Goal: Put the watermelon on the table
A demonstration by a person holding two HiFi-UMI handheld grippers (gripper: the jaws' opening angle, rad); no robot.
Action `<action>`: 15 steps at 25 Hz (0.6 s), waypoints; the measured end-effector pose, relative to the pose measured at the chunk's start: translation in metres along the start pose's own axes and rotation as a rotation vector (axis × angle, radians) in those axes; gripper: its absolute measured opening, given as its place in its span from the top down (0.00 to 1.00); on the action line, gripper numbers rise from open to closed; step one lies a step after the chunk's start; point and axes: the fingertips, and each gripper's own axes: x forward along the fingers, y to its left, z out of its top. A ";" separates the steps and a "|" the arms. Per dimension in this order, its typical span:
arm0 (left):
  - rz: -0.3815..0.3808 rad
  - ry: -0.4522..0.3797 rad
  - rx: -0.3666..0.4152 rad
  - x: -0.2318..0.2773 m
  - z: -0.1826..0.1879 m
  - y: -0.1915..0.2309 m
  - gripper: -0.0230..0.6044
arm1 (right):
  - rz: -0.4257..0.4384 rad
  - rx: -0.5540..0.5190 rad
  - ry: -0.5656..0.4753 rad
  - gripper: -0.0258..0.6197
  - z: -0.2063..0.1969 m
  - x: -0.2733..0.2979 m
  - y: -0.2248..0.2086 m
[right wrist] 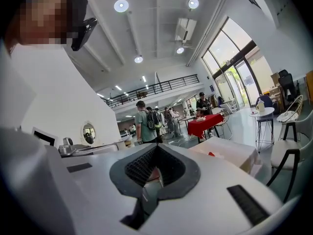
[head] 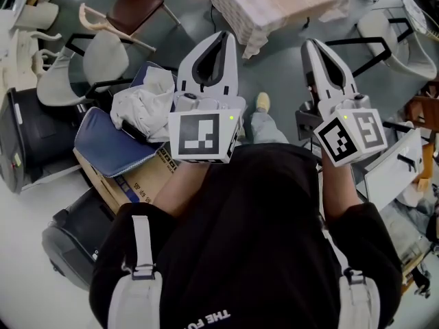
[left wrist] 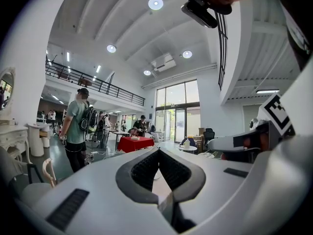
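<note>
- Left gripper [head: 221,38] and right gripper [head: 312,46]: jaws closed, nothing between them.
- Cardboard box [head: 134,184] lies under a blue cushion [head: 110,142], its contents hidden.
- Watermelon can't be made out in any of the 3 views.
- Cloth-covered table [head: 274,5] is cut off at the top.

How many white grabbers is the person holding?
2. The left gripper is at the left of the head view, the right gripper at its right. None seems hidden.
</note>
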 end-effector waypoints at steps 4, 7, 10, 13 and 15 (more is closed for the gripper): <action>0.008 0.001 -0.001 0.028 0.002 -0.004 0.95 | 0.011 0.001 0.005 0.94 0.007 0.015 -0.022; 0.015 0.003 0.014 0.049 0.003 -0.006 0.95 | 0.018 -0.004 0.011 0.94 0.011 0.026 -0.041; 0.020 0.006 0.019 0.071 0.004 -0.009 0.95 | 0.018 -0.015 0.007 0.94 0.019 0.036 -0.061; 0.024 0.011 0.031 0.091 0.004 -0.012 0.95 | 0.014 -0.019 0.004 0.94 0.026 0.044 -0.079; 0.028 0.017 0.038 0.103 0.005 -0.013 0.95 | 0.012 -0.018 0.004 0.94 0.029 0.049 -0.090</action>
